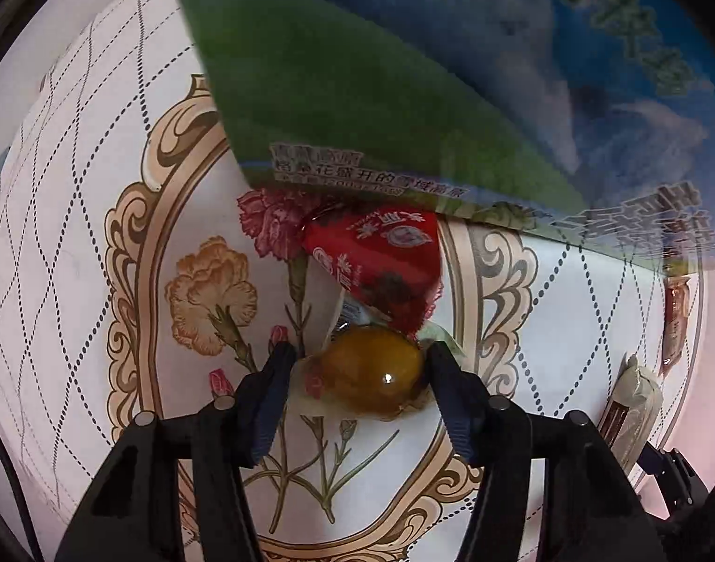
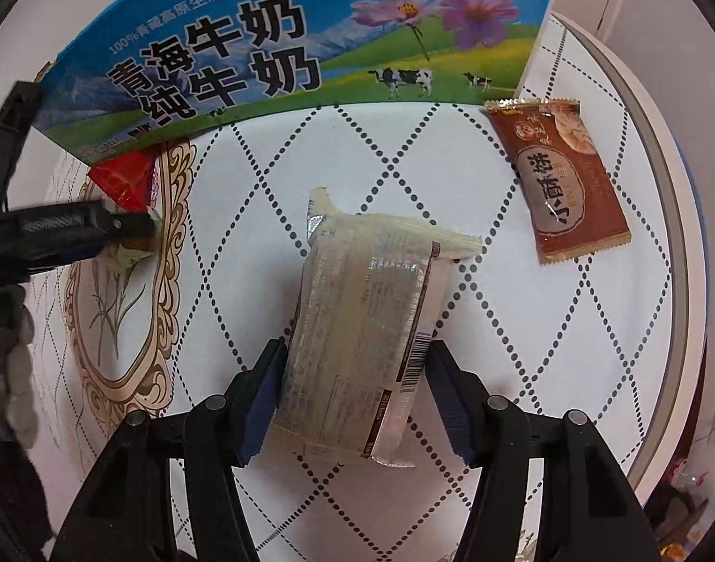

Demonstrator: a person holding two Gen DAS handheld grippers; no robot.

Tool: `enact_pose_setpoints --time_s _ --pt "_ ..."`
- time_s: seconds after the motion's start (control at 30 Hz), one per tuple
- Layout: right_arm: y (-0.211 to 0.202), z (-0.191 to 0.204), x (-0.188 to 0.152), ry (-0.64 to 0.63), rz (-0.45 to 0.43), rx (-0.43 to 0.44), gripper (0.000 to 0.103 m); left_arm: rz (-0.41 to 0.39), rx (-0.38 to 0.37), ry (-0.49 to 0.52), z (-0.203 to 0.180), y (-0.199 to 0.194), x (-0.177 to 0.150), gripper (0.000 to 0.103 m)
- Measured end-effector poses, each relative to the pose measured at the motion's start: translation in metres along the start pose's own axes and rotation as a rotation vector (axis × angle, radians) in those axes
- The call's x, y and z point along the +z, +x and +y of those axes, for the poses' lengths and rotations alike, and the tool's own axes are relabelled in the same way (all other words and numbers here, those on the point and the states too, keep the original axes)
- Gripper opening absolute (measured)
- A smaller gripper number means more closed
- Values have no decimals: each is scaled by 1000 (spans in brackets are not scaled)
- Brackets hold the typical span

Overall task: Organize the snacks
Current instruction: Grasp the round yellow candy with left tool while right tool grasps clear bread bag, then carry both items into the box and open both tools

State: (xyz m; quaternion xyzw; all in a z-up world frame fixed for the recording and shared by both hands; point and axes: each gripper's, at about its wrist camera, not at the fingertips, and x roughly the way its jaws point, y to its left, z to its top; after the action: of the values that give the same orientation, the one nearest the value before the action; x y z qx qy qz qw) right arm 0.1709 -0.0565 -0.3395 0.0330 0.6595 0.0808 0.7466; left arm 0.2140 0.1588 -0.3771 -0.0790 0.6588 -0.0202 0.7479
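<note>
Amber jelly snack (image 1: pixel 374 377) lay in the table's (image 2: pixel 606 328) floral medallion, near the milk carton's (image 2: pixel 282 47) edge; the left gripper (image 1: pixel 360 365) clamped its clear wrapper. The right gripper (image 2: pixel 355 360) pinched the cream packet (image 2: pixel 371 328) mid-table. Both pickups seemed under way; lifting should come next. A brown packet (image 2: pixel 563 178) waited near the table's rim.

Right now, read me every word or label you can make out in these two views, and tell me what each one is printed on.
"青海牛奶 纯牛奶": milk carton, big black characters.
"100%青藏高原生态牧场": same carton, small white line above.
"小酥饼", as best it reads: brown snack packet.
Pale wrapper between the right hand-held gripper's fingers: barcode and fine print, too small to read.
Red packet: white characters, too distorted.
Carton edge in the left wrist view: blurred.
</note>
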Motion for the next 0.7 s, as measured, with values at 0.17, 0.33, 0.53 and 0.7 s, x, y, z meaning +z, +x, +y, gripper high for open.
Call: enact_pose_setpoints --time_s 0.17,0.33,0.53,0.7 --pt "-3 -12 -8 -19 39 23 63 18 -17 5 1 -9 -37 54" --pt "-2 -10 -31 -77 119 63 63 90 -15 84 -8 -2 -107 54" --pt "-1 -6 -57 -147 157 52 63 123 -35 78 -18 9 -142 56" --pt "2 -6 -58 -119 151 49 65 158 -48 33 -17 25 -134 58"
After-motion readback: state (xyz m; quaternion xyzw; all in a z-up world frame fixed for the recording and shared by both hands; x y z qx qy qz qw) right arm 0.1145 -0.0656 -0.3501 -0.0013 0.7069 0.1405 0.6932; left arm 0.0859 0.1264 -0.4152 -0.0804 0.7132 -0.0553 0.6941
